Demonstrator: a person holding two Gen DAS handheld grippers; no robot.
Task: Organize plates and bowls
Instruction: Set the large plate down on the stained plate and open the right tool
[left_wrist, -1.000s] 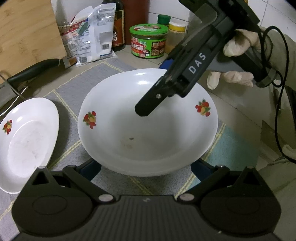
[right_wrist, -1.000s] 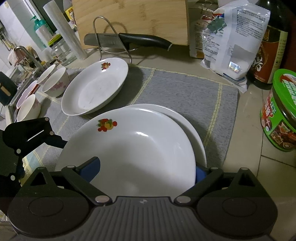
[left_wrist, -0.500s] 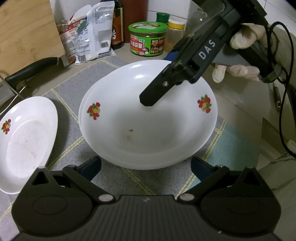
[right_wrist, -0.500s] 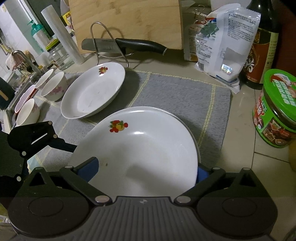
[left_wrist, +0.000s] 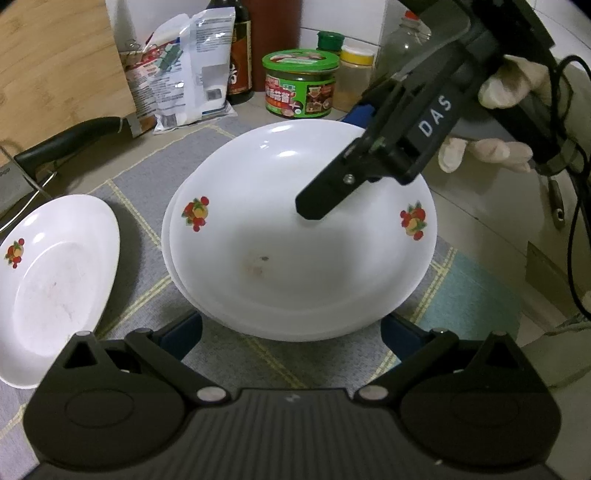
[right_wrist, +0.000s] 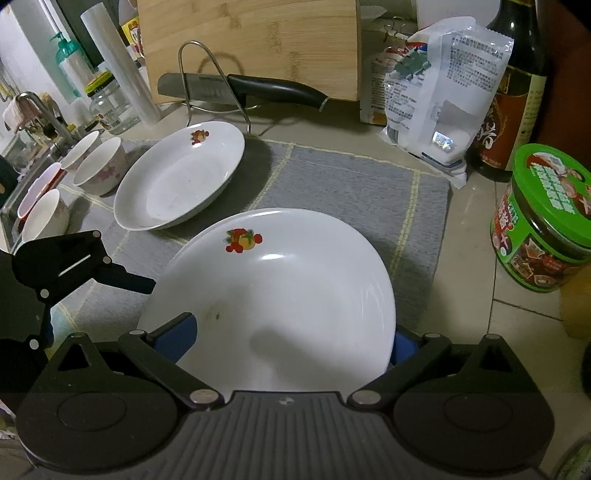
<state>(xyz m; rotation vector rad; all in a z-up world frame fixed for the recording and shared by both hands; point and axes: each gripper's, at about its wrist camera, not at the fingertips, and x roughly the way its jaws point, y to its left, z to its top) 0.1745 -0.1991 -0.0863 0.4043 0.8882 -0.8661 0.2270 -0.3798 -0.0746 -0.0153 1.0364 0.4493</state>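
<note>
Two white deep plates with fruit decals lie nested as a stack (left_wrist: 295, 258) (right_wrist: 280, 280) on the grey mat (left_wrist: 155, 173). My left gripper (left_wrist: 291, 334) is open, its blue pads apart on either side of the stack's near rim. My right gripper (left_wrist: 340, 162) (right_wrist: 288, 339), held by a gloved hand (left_wrist: 517, 85), is open wide across the far rim without pressing on it. A third matching plate (left_wrist: 48, 280) (right_wrist: 177, 177) lies apart on the mat. Small bowls (right_wrist: 99, 166) stand beyond it by the sink.
A knife (right_wrist: 258, 86) rests on a wire rack before a wooden cutting board (right_wrist: 251, 44). A white bag (right_wrist: 443, 103), a dark sauce bottle (right_wrist: 517, 92) and a green tin (right_wrist: 543, 221) (left_wrist: 299, 85) stand on the tiled counter beside the mat.
The top plate has sunk and settled squarely into the lower one. The right gripper's jaws have spread slightly and let it go. The left gripper kept still.
</note>
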